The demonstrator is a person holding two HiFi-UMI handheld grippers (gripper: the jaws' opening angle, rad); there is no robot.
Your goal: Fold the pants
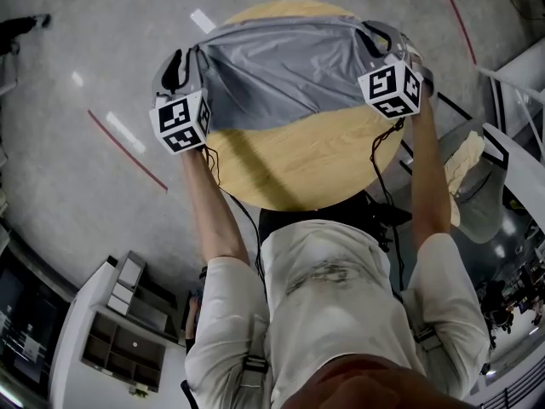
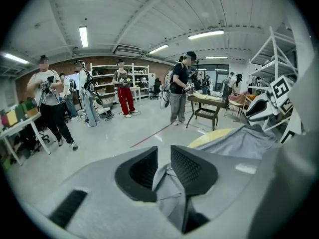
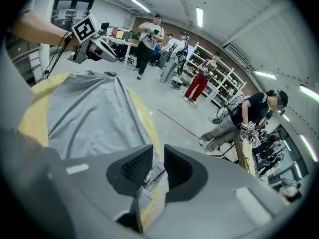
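Observation:
Grey pants lie spread over the far half of a round wooden table. My left gripper is at the cloth's left end and my right gripper at its right end. In the left gripper view the left gripper stands open with a gap between the pads, and a loose fold of grey cloth sits low between them. In the right gripper view the right gripper is open too, with the ribbed edge of the pants lying under the gap.
Several people stand around the workshop floor, with shelves behind them. A small dark table stands past the round table. A chair and white racks stand to my right, a white shelf unit at my left. Red lines mark the floor.

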